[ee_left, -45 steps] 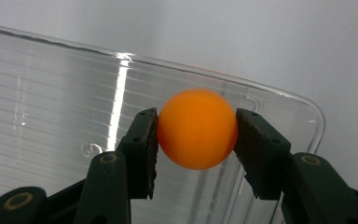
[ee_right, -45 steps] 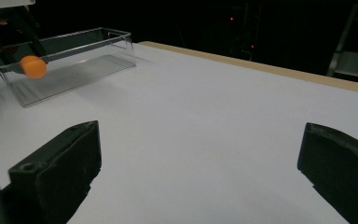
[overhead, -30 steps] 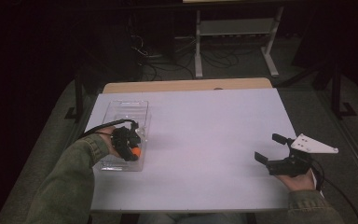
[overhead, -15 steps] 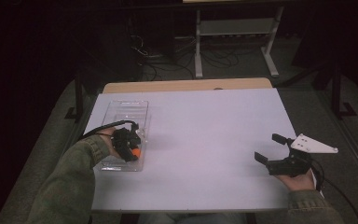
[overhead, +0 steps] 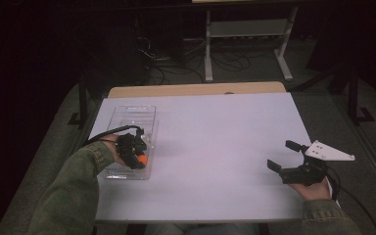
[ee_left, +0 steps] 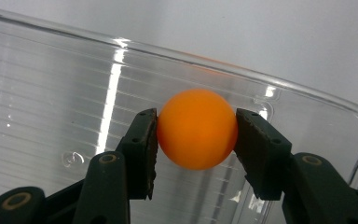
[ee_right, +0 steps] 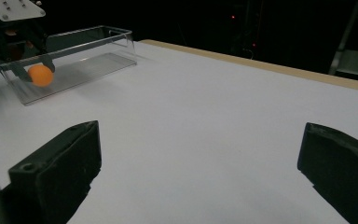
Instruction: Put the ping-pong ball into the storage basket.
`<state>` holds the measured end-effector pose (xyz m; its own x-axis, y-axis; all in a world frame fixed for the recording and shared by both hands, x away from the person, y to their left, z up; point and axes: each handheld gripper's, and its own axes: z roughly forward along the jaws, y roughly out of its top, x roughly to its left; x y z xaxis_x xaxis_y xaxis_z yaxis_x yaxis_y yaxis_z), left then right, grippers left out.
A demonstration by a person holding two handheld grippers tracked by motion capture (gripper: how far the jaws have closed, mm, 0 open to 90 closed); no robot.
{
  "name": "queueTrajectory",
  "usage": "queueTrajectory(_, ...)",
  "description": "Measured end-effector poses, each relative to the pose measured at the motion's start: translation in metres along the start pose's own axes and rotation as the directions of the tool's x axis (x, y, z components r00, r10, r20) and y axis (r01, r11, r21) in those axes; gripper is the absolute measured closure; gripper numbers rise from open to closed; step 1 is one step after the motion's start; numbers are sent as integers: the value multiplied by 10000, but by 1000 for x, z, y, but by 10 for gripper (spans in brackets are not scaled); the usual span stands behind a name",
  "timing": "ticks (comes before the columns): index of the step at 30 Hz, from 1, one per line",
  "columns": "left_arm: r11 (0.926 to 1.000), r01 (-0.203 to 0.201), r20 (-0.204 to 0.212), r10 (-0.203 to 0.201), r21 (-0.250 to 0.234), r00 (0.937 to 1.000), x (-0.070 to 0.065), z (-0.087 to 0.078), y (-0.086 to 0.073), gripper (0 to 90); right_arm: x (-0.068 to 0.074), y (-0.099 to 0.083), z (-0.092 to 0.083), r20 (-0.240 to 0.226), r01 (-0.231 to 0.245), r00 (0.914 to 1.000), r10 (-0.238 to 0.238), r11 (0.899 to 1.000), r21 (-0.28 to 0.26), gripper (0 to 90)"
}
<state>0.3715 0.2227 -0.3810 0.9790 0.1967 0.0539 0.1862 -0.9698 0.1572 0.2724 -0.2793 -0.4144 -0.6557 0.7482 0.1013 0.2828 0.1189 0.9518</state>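
White table point(overhead: 215, 147) — dark room, cables behind.

We see a small, smooth orange ball point(ee_left: 197, 129), round and matt, at the centre of the left gripper view, with a black pad touching it on either side. It sits inside a clear, ribbed rectangular plastic tray point(ee_left: 51, 93), near one rounded corner. In the high view the ball point(overhead: 143, 159) lies at the left of the frame, at the tray's point(overhead: 132, 113) lower end.
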Motion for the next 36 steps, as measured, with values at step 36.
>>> queueTrajectory(36,9947,852,-659,-889,-573,9939,3,-22,-6,253,1,0,-1,-67,3,10000,-2,10000,26,0)
